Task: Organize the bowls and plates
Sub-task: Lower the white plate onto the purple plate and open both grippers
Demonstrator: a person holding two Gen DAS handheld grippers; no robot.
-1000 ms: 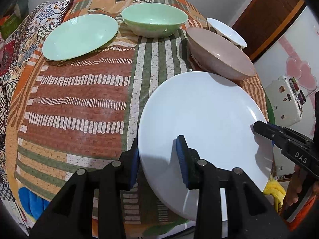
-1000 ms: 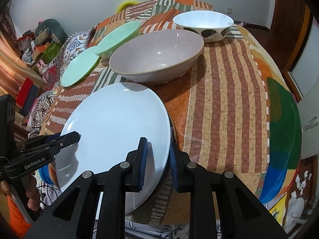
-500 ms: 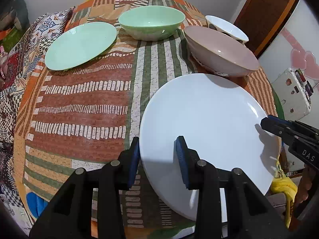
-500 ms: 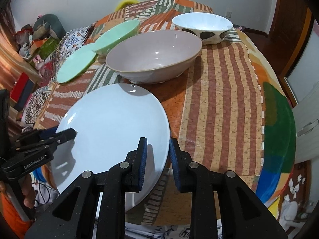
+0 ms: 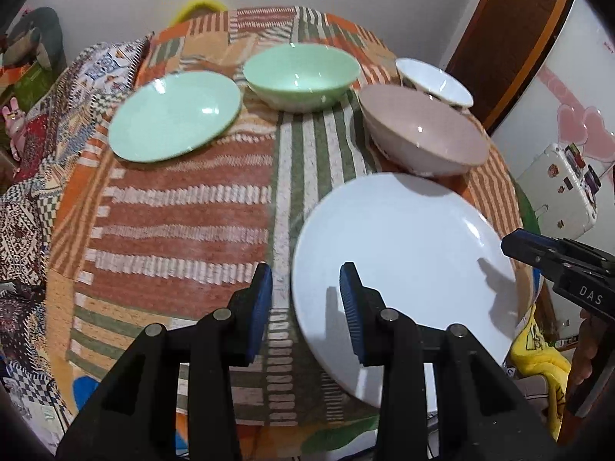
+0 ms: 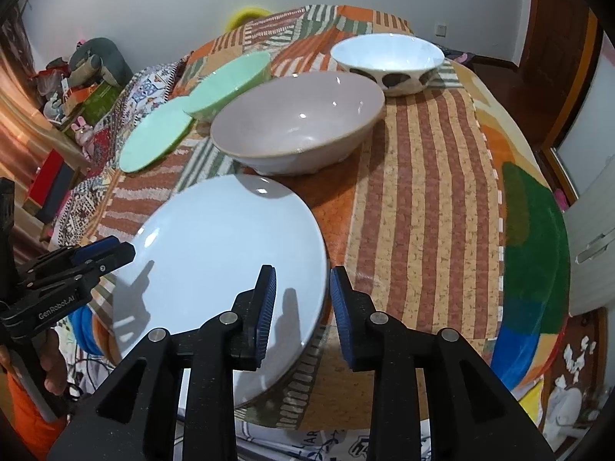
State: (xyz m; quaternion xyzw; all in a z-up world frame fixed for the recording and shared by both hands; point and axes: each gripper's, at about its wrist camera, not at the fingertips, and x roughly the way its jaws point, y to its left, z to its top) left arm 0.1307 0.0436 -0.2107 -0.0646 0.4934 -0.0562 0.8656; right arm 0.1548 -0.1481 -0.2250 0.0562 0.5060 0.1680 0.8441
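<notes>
Round table [image 5: 184, 207] under a patchwork cloth of stripes and blocks, pale wall behind, dark wooden door at the right edge. We can't make out the clutter off the table's left side; it is small and warped by the lens. The cloth's near edge is cut off by both claw bodies.

White plate [image 5: 403, 269] sits at the near edge of the table, glossy, round, shallow; its near rim is hidden behind the claw fingers in both views. In the left wrist view the left claw [image 5: 305, 307] straddles the plate's left rim, one blue ribbed pad outside it and one over the plate, jaws apart with a clear gap either side, not pressing. In the right wrist view the right claw [image 6: 301, 307] straddles the plate's right rim the same way; its jaws have just been opening and now stand apart, rim between them, pads off it. Each claw shows at the edge of the other's view, and the hand holding it is mostly cut off.

Just behind the plate we see a wide pinkish-grey bowl [image 6: 300, 126], smooth. Beyond it a white bowl with dark spots [image 6: 388, 61]. To the left a mint green bowl [image 5: 301, 75] and beside it a mint green plate [image 5: 175, 115], flat and shiny.
</notes>
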